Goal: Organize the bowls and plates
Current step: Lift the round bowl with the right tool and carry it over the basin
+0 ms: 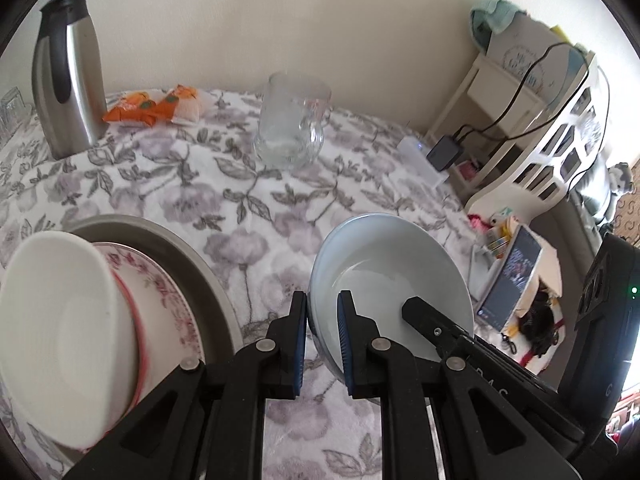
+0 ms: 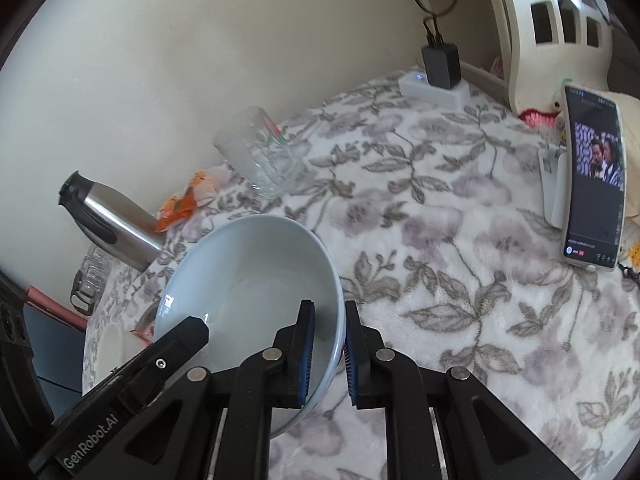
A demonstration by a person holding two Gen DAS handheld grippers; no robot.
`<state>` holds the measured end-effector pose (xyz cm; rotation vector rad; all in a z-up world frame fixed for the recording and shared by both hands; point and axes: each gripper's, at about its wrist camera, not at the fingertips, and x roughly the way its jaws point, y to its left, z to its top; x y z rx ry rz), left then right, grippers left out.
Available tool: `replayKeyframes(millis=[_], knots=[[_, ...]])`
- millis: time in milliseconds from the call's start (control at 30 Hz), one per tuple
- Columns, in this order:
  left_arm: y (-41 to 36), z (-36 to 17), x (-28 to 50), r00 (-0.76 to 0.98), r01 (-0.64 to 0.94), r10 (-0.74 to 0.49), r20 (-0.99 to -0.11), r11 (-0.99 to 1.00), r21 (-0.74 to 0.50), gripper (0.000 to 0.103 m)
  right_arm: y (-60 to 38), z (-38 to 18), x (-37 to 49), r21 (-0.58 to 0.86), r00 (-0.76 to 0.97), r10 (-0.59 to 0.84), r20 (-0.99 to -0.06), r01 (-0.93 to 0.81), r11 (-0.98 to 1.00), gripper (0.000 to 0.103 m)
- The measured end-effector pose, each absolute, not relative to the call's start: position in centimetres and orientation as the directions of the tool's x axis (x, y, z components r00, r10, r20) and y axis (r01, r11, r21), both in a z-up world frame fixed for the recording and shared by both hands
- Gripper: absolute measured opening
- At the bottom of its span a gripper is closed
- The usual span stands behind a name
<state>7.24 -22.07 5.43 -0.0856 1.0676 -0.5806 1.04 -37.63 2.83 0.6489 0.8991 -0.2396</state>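
A pale blue bowl (image 1: 392,276) (image 2: 248,280) hangs tilted over the flowered tablecloth, held from both sides. My left gripper (image 1: 323,300) is shut on its left rim, one blue pad inside the wall and one outside. On the opposite rim my right gripper (image 2: 330,308) is shut the same way. Each view also catches a black finger of the other gripper inside the bowl. At the left a white bowl (image 1: 60,320) sits on a pink-flowered plate (image 1: 164,292), which rests on a larger grey plate (image 1: 192,256).
A steel thermos jug (image 1: 66,76), orange snack packets (image 1: 152,108) and a glass mug (image 1: 292,120) stand along the wall. A white power strip with a black charger (image 2: 436,76) lies at the back right. A phone on a stand (image 2: 592,184) plays video at the right.
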Motion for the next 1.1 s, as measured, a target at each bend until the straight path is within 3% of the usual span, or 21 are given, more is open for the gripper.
replayKeyframes(millis=[400,1100], knots=[[-17.9,9.3,6.4,0.41,0.384,-0.521,-0.748,0.843,-0.377,0.016,-34.1,7.2,1.1,0.412,0.653,0.064,-0.754,0.395,0.821,0.015],[-8.4,11.0,7.5,0.474,0.276,-0.511,-0.717,0.859,-0.43,0.016,-25.5,9.7,3.9,0.402,0.655,0.126,-0.745,0.291,0.868,0.015]])
